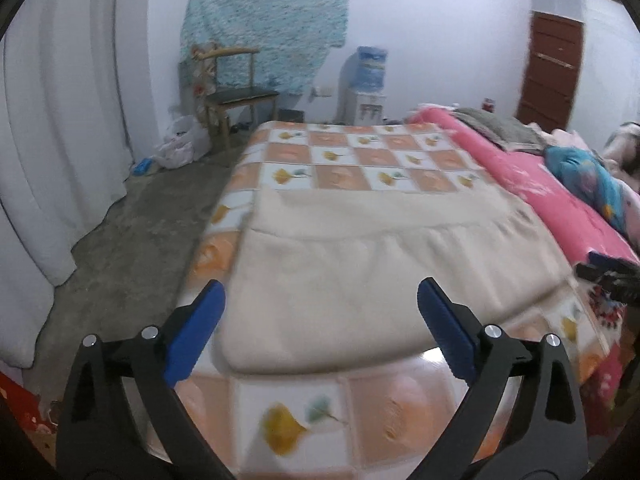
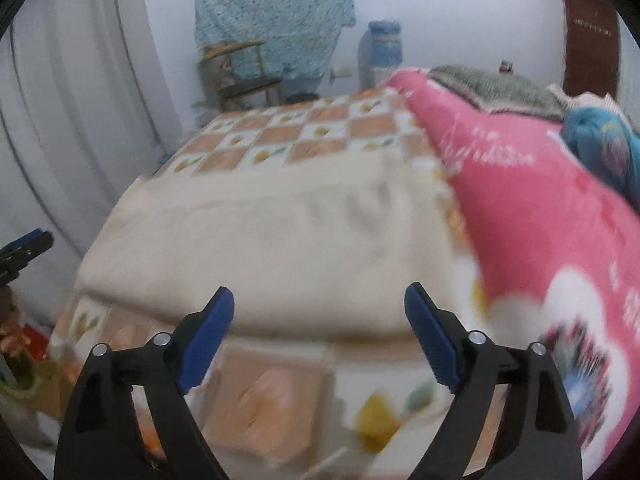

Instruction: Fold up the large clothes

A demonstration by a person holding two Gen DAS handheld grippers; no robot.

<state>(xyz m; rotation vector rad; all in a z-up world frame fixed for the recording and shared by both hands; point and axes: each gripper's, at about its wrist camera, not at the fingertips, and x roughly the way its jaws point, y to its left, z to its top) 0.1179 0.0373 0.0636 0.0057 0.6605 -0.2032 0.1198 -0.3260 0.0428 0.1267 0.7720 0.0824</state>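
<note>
A big soft cream cloth (image 1: 360, 264) lies folded flat on the checked orange-and-white bedsheet (image 1: 360, 148) (a pink quilt (image 1: 532, 184) beside it). The left gripper (image 1: 320, 320) and right gripper (image 2: 319, 320) hang above its near edge, both wide apart, holding nothing.

Ahead of me a checkered bedspread (image 1: 360, 164) covers the bed, with a pink quilt (image 2: 532, 184) along its right side and a grey towel (image 2: 496, 88) on the quilt's far end. By the back wall I see a wooden chair (image 1: 236, 96), a water dispenser (image 1: 366, 88), a blue cloth (image 1: 264, 20) hanging, and a brown door (image 1: 550, 72)
</note>
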